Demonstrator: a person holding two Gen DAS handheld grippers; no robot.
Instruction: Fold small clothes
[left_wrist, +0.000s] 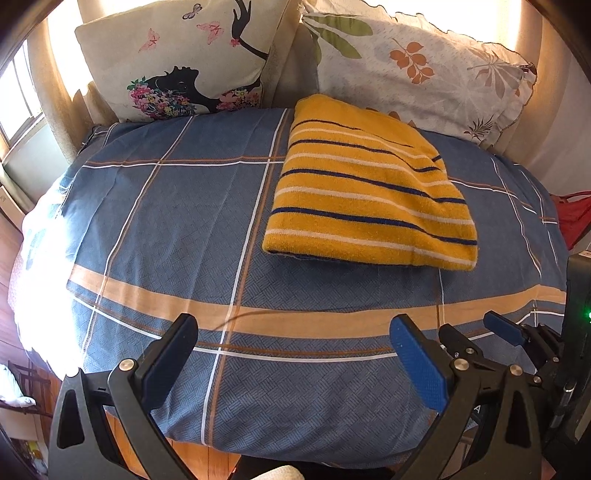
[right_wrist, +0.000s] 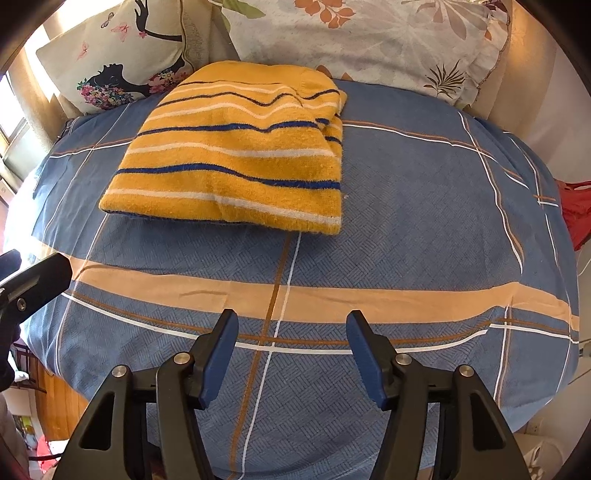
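Observation:
A yellow garment with white and navy stripes (left_wrist: 369, 184) lies folded into a rectangle on the blue plaid bedsheet (left_wrist: 166, 221), towards the pillows. It also shows in the right wrist view (right_wrist: 236, 155). My left gripper (left_wrist: 293, 332) is open and empty, above the near edge of the bed, well short of the garment. My right gripper (right_wrist: 291, 328) is open and empty, also near the front edge. The right gripper shows at the lower right of the left wrist view (left_wrist: 480, 328), and part of the left gripper at the left edge of the right wrist view (right_wrist: 33, 284).
Two pillows lean at the back: one with a woman's silhouette (left_wrist: 177, 59), one with leaves (left_wrist: 417, 62). A red item (left_wrist: 572, 218) lies off the bed's right side. A window (left_wrist: 18, 99) is at the left. Wooden floor (left_wrist: 122, 432) lies below the bed edge.

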